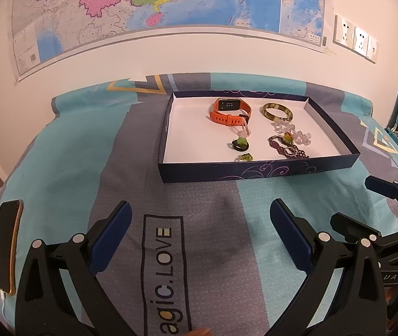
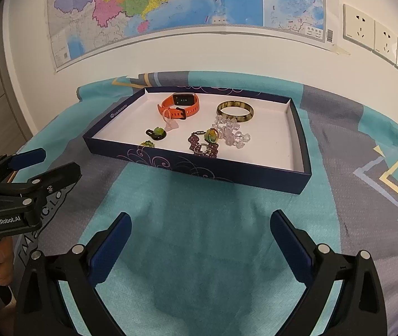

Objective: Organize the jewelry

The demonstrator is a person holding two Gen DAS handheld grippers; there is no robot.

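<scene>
Both hand-held grippers, left (image 1: 199, 218) and right (image 2: 200, 229), hover low over the bed (image 2: 199, 224), spread wide, pinching nothing. One box (image 2: 199, 169) holds one watch (image 2: 179, 105) and one bangle (image 2: 235, 111).

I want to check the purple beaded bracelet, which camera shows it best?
The right wrist view: the purple beaded bracelet lies nearer and larger there, its clasp visible, though the box wall hides its near edge. The left wrist view shows it smaller, near the box's right corner.

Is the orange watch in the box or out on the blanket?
In. The orange watch lies on the white floor of the box.
</scene>
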